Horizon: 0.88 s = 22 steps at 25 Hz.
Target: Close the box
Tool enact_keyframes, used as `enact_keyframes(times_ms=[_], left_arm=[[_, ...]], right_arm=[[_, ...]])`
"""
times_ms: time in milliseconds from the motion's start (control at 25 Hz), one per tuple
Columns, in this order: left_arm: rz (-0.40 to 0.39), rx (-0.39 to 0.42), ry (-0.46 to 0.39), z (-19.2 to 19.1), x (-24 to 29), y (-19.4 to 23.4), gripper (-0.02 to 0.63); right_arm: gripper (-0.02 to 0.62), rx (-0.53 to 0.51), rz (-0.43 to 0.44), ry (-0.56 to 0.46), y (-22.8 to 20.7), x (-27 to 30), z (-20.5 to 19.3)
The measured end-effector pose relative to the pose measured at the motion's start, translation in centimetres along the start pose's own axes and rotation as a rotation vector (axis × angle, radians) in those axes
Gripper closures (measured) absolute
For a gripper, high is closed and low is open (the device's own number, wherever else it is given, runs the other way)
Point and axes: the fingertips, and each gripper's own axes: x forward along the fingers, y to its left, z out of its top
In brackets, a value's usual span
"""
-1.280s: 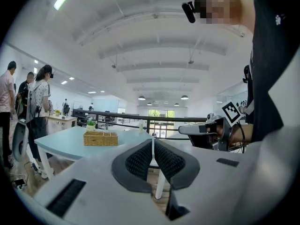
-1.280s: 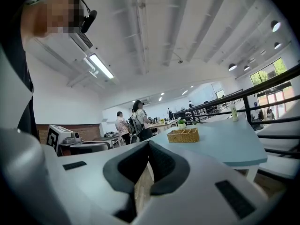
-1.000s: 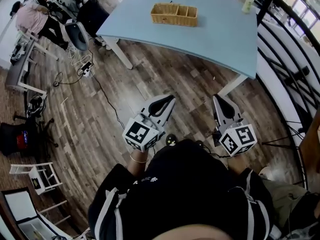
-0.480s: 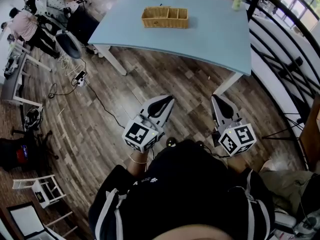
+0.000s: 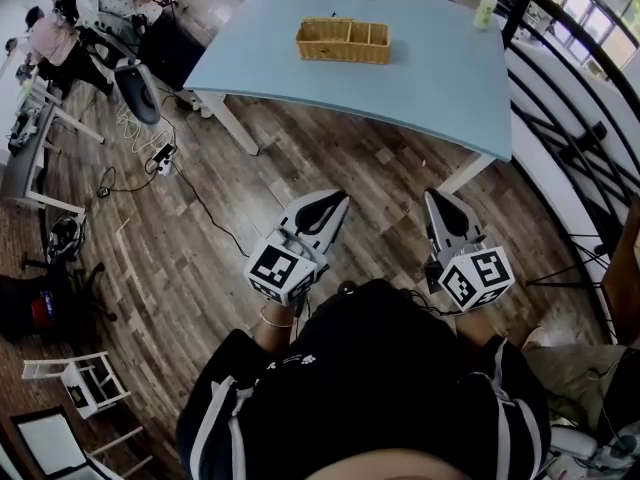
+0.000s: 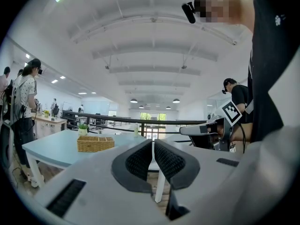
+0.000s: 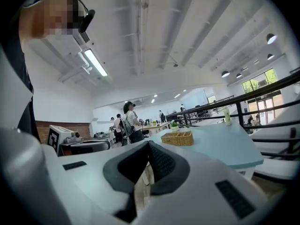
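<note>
Head view showed the left gripper [image 5: 333, 201] held low over the wooden floor [image 5: 200, 248], its jaws pressed together on nothing. Farther up, the wicker box [image 5: 343, 40] sat on the pale blue table [image 5: 440, 78], well apart from both tools, upright, its top open, dividers splitting it into compartments. The right gripper [image 5: 436, 200] hovered beside the left, jaws likewise pressed together and empty.

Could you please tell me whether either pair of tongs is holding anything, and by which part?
Nothing is held: the left tongs and the right tongs are both shut and empty, short of the table with the wicker basket.
</note>
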Motion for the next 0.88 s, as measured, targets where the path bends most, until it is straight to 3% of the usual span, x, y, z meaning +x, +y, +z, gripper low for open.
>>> enact_keyframes(times_ms=[520,880], left_arm=[[0.069,-0.021,0.002,-1.1,-4.4,4.5,0.581],[0.095,-0.038,0.006,-1.6,-4.7,5.1,0.581]], right_arm=[[0.594,0.033,0.027,0.015,3.5,4.0,-0.9],[0.594,0.034,0.041,0.038,3.5,4.7,-1.5]])
